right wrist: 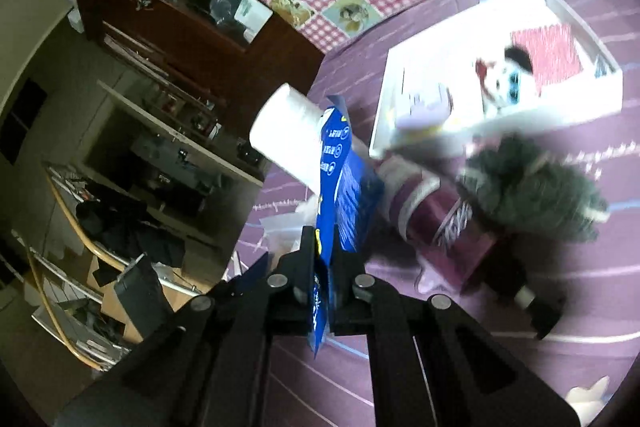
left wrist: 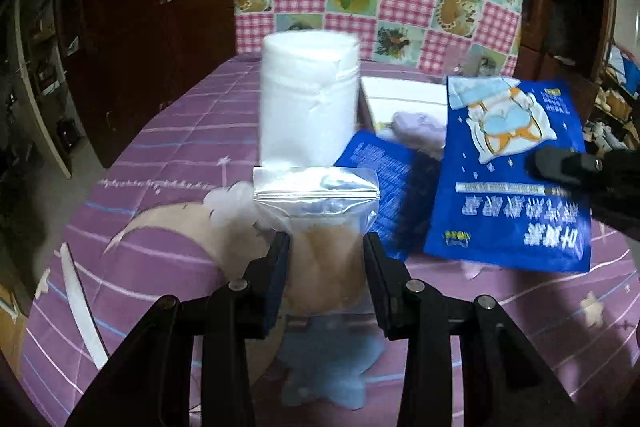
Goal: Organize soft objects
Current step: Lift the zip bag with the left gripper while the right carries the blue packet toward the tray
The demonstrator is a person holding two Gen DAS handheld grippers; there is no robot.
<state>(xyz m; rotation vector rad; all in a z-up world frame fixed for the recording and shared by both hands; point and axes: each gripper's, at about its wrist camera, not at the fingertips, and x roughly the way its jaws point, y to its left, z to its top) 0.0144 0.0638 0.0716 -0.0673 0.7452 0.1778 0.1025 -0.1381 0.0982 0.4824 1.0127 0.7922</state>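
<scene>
Two packets are in hand at once, one per gripper. The left gripper (left wrist: 326, 259) has its jaws partly apart and pressed on either side of a clear zip pouch (left wrist: 320, 223) with tan contents, holding it above the purple bedspread (left wrist: 160, 155), with a white paper roll (left wrist: 308, 95) standing just behind it. The right gripper (right wrist: 326, 263) is clamped tight on the edge of a blue packet (right wrist: 344, 187), which shows edge-on between its fingers and appears face-on in the left view as a printed blue bag held clear of the cloth. A second blue packet (left wrist: 384, 187) lies beneath it on the bed. Beyond them sits a white tray (right wrist: 580, 27) already containing a small plush toy (right wrist: 502, 79) and a pale purple item (right wrist: 424, 113); a grey fluffy thing (right wrist: 532, 187) lies just beside the tray. The step looks like carrying picked-up items toward the tray. Next, each packet probably needs bringing over a free part of the tray and lowering before the jaws let go, keeping the two hands from crossing.
</scene>
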